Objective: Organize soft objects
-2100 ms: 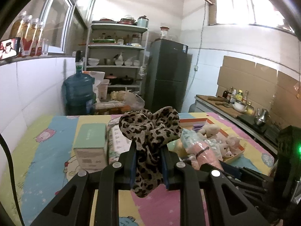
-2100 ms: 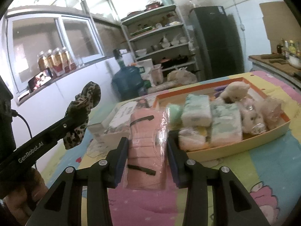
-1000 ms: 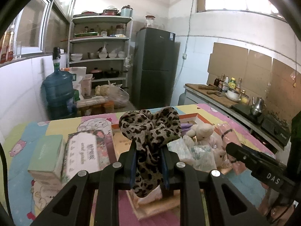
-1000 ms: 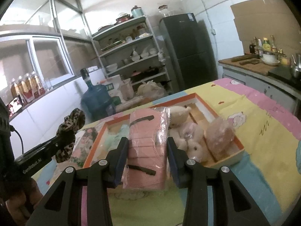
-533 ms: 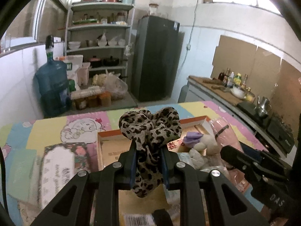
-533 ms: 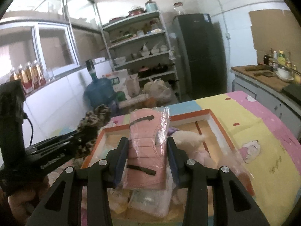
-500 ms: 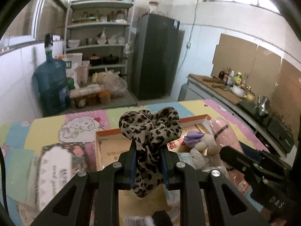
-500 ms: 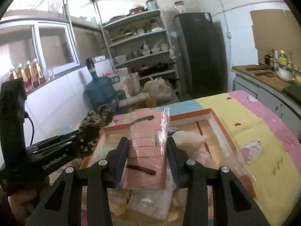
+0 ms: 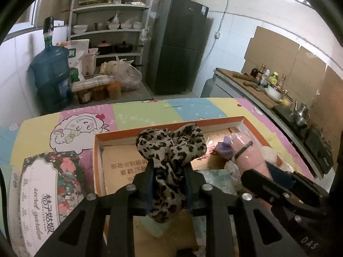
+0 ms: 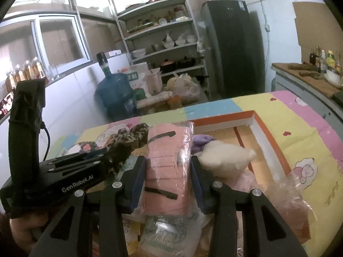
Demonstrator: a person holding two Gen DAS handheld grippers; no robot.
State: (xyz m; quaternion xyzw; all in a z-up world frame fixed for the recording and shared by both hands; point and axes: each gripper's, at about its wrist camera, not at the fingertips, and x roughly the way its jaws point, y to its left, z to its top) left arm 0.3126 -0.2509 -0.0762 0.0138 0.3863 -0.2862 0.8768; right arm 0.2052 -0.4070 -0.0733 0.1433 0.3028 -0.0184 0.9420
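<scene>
1. My left gripper (image 9: 169,184) pinches a leopard-print scrunchie (image 9: 171,150). Its jaws have just been opening a little, yet the cloth is pressed between the pads and bunches above them.
2. My right gripper (image 10: 169,180) is clamped on a pink pack of masks in clear wrap (image 10: 168,160), held upright between the pads.
3. Under both grippers lies the orange-rimmed cardboard tray (image 9: 171,127). The scrunchie hangs over its bare left part; the masks hang over the part where wrapped tissue packs (image 10: 165,235), a cream plush toy (image 10: 225,158) and a small purple toy (image 10: 200,140) already lie.
4. To the left of the tray, on the pastel cartoon tablecloth (image 9: 137,111), stands a floral box (image 9: 49,190).
5. Farther off are a blue water jug (image 9: 51,72), a shelf rack (image 9: 111,21) and a dark fridge (image 9: 178,45).
6. I judge this the placing step: both soft things are carried over the tray, not yet set down.
7. Next I should lower each into a free spot, then spread the jaws. The scrunchie may cling to a pad.
</scene>
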